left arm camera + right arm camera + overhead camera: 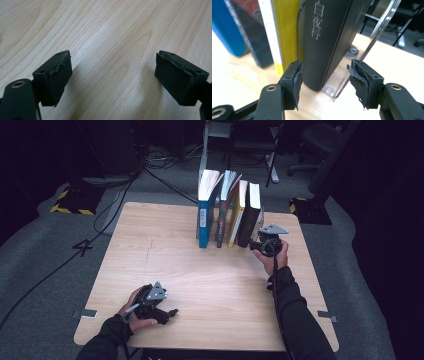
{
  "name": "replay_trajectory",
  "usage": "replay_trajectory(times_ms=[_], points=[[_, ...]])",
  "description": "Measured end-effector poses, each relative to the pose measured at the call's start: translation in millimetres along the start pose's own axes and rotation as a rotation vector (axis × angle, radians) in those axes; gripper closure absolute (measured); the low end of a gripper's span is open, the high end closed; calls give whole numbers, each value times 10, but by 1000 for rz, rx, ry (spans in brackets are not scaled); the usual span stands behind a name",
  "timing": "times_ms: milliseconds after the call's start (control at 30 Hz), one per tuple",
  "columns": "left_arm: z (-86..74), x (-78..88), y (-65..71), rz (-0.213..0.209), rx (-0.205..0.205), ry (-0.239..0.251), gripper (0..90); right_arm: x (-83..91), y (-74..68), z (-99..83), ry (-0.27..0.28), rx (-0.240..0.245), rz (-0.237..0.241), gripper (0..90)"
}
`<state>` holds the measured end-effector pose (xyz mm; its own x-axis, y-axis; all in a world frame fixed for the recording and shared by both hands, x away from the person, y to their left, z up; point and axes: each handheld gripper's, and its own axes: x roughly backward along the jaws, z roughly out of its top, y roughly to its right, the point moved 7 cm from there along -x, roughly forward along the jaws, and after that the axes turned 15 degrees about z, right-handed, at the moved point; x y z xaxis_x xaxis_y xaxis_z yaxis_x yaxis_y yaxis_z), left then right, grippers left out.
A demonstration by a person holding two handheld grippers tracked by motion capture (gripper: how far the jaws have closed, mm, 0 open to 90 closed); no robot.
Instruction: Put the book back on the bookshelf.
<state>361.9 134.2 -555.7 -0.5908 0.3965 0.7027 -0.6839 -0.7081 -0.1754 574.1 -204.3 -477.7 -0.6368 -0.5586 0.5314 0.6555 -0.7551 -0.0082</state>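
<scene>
High view: I see a light wooden counter (200, 285) carrying a row of four upright books toward its far edge. From left to right these are a blue-spined book (204, 212), a dark book with a patterned spine (223, 210), a yellow-spined book (237, 215) and a thick black hardcover book (251, 215) at the row's right end. My right gripper (261, 240) sits at the foot of the black book, held in the right hand (274, 256). My left gripper (167, 314) lies low over the near left part of the counter, well apart from the books, in the left hand (134, 312).

Left gripper view: the two black padded fingers (56, 80) stand wide apart over bare wood grain, with nothing between them.

Right gripper view: the black book's spine, marked with pale characters, stands upright between the fingers (295, 82). The fingers are parted about halfway. The left pad is just beside the spine; I cannot tell whether it touches. The right pad stands clear of the cover, so the book is not gripped. A clear acrylic bookend (372, 37) backs the black book on its right, its base flat on the counter. The yellow book is just beside the black one on the left.
</scene>
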Motion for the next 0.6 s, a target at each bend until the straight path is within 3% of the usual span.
replay_trajectory(times_ms=[233,600], points=[[0,0,0,0,0,0,145,103,14,-74,-71,-2,46,351],[2,-2,0,-1,2,0,144,352,-71,-148,-128,63,80,318]])
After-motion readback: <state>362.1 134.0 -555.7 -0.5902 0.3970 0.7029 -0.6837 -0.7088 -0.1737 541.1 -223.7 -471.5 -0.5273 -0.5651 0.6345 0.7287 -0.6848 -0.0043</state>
